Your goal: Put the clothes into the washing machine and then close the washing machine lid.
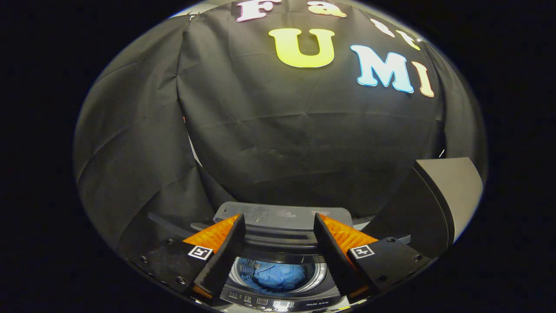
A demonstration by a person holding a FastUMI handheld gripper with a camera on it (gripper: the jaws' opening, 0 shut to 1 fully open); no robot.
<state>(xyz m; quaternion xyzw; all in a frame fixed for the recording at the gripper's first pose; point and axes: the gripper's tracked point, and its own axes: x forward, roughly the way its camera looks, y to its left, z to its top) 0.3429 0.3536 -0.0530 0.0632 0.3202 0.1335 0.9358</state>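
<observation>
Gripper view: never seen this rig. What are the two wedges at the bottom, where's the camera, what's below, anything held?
This is a fisheye camera riding on a handheld two-finger gripper, looking forward along its fingers; a person carries it, no robot arm. The wedges are those fingers, spread apart with nothing between them. Below and between them sits a top-loading washing machine with its drum open and blue clothes already inside. The raised lid stands beside the drum, past one finger. Behind is the booth's black cloth wall.

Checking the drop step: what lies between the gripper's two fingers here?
In the gripper view, the open gripper holds nothing. Framed between its fingers is the washing machine drum opening below, with blue clothes already inside; the lid stands raised alongside.
</observation>
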